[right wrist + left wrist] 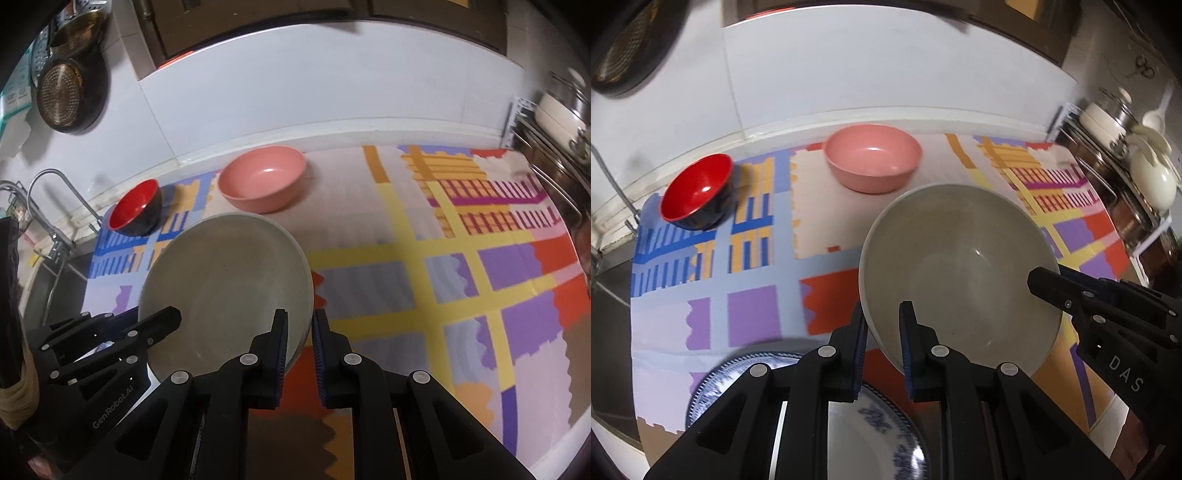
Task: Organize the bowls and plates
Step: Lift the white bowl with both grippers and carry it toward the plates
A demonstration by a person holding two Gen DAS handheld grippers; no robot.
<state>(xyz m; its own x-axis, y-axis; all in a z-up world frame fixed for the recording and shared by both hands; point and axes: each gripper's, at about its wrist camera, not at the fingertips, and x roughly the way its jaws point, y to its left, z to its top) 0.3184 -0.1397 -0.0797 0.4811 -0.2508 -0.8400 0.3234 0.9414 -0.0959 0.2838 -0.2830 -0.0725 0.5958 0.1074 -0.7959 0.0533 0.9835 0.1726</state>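
Observation:
A large grey bowl [960, 266] [225, 280] hangs tilted over the patterned mat, held by both grippers on opposite rims. My left gripper [882, 314] is shut on its near-left rim, and the same gripper [170, 317] shows at the bowl's left edge in the right wrist view. My right gripper [299, 321] is shut on the near-right rim, with its tip [1045, 280] reaching in from the right in the left wrist view. A blue-and-white plate [882, 417] lies under the left gripper. A pink bowl [873, 158] [264, 177] and a red bowl [698, 192] [136, 208] stand at the back.
The colourful mat [443, 258] covers the counter, with open mat to the right of the grey bowl. A sink with a tap [48, 192] lies to the left. A rack of pots and ladles [1126, 166] stands at the right. A strainer [66, 96] hangs on the wall.

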